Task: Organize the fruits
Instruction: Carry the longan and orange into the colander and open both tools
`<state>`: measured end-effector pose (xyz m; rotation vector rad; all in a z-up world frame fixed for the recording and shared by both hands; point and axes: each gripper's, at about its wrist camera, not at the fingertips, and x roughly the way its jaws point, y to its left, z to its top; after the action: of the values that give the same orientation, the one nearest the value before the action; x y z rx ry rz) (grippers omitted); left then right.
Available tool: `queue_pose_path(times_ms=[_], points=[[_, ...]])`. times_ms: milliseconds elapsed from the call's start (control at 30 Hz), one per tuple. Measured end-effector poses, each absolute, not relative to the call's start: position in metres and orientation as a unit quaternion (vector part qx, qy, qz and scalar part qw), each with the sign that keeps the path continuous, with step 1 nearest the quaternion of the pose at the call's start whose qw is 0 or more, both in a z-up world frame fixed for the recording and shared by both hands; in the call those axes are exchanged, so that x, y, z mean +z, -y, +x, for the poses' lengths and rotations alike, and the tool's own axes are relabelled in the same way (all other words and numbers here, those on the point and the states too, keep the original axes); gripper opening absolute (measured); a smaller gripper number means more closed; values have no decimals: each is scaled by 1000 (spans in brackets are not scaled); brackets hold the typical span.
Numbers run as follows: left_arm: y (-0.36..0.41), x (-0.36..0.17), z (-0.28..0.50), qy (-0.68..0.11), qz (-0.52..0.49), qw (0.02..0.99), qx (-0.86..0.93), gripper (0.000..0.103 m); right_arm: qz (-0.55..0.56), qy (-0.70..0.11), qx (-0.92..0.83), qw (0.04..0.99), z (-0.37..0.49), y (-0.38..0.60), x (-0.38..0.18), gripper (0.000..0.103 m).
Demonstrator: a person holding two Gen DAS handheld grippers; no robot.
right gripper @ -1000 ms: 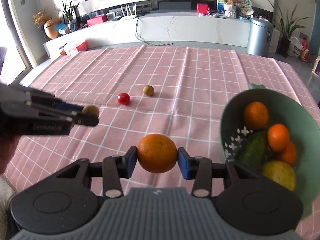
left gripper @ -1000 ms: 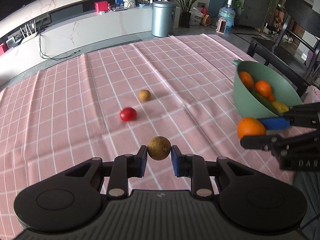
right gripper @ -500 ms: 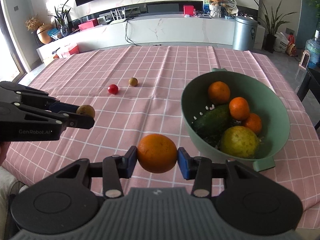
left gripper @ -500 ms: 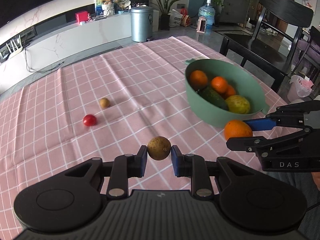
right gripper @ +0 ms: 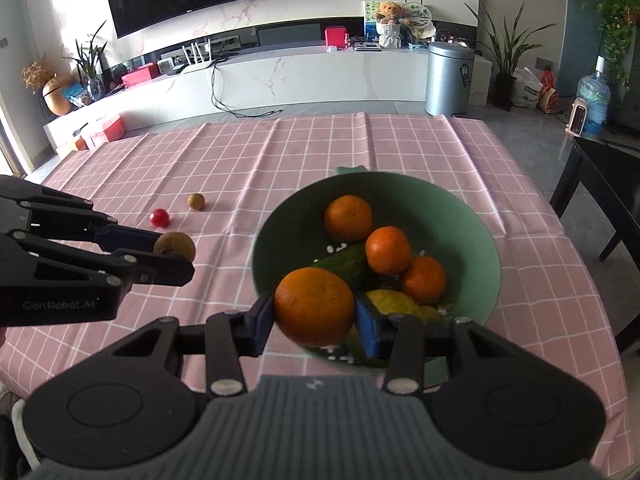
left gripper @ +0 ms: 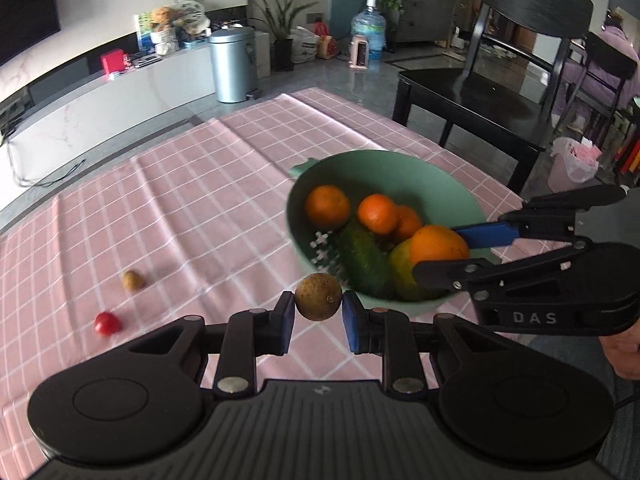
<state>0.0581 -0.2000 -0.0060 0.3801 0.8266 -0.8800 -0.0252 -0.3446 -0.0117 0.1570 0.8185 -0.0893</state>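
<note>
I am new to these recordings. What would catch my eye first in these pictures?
First, the big orange clamped in the right gripper, over the near rim of the green bowl that holds oranges and a cucumber. Next, the small brown fruit in the left gripper, short of the bowl.

White letters "DAS" stand on the black body of the right gripper [left gripper: 440,246]; pale lettering "GenRobot.AI" stands on the black body of the left gripper [right gripper: 175,247].
</note>
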Motion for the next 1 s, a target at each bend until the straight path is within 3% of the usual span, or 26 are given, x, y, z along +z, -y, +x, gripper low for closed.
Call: queue_pose_path(times_ms=[933, 1000], points=[[288, -52, 111, -424, 198, 782, -411, 29, 79, -423, -87, 898, 83, 422, -55, 41], [288, -52, 111, -426, 200, 783, -407, 34, 76, -426, -92, 897, 85, 420, -55, 44]])
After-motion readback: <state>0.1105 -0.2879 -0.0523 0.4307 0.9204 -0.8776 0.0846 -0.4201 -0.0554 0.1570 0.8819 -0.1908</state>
